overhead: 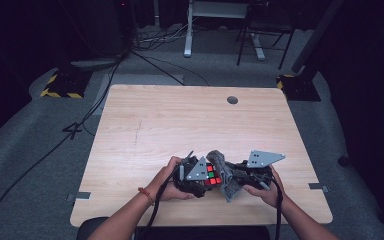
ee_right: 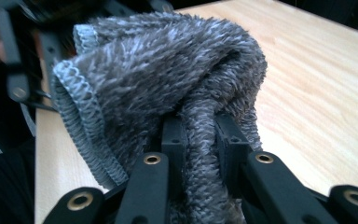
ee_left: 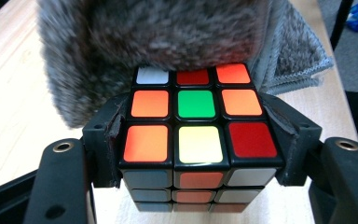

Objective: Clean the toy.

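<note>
Wooden table [overhead: 180, 120], dark carpeted room.

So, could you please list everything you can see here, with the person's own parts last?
puzzle cube: one, mixed colours, clamped in the left tool near the table's front edge
cloth: one, grey, pinched in the right tool, draped against the cube
table: one, light wood, with a round hole near the far edge
cables: several, black, on the grey floor
left tool: one, black, shut on the cube
right tool: one, black, shut on the cloth
</note>
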Tool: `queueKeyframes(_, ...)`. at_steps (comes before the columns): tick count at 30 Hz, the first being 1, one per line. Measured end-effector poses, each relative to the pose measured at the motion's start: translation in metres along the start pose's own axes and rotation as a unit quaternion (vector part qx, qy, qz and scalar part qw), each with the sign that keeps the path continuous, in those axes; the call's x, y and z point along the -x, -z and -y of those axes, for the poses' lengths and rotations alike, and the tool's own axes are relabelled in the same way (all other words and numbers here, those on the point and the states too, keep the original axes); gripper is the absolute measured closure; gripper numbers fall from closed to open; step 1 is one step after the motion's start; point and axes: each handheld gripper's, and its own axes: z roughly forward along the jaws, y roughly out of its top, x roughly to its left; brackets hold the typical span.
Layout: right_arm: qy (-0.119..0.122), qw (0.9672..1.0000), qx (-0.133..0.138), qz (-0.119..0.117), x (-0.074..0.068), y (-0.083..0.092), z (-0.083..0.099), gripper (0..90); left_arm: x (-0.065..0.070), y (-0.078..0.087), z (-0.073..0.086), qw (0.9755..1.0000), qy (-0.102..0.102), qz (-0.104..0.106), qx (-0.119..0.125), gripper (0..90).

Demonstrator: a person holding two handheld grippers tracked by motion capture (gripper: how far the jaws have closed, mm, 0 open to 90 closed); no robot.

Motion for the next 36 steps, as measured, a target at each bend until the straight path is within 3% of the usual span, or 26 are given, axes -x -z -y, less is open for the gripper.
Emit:
queueKeyframes(5, -0.014, 0.9998, -0.012, 0.003, 0.004, -0.005, 0.005, 77.1, -0.002, 0.006, -0.001, 0.9999, 0.005, -0.006, 0.012, 33.2)
queueKeyframes(9, -0.016, 0.999, -0.042, -0.003, 0.003, -0.014, 0.011, 77.1, -0.005, 0.014, -0.003, 0.9992, 0.012, -0.009, 0.036, 33.3)
queueKeyframes(21, -0.004, 0.9961, -0.087, -0.018, -0.002, -0.03, 0.021, 77.0, -0.004, 0.015, -0.004, 0.9992, 0.008, -0.009, 0.039, 33.2)
queueKeyframes(26, -0.006, 0.9971, -0.075, -0.009, 0.001, -0.024, 0.019, 77.0, -0.005, 0.013, -0.003, 0.9995, 0.006, 0.002, 0.03, 33.3)
queueKeyframes(30, -0.01, 0.9993, -0.036, -0.003, 0.005, -0.01, 0.011, 77.1, -0.002, 0.007, -0.002, 0.9999, 0.0, 0.004, 0.017, 33.3)
queueKeyframes(36, -0.006, 0.9996, -0.028, 0.001, 0.006, -0.005, 0.007, 77.1, -0.002, 0.009, -0.003, 0.9994, 0.004, 0.005, 0.033, 33.3)
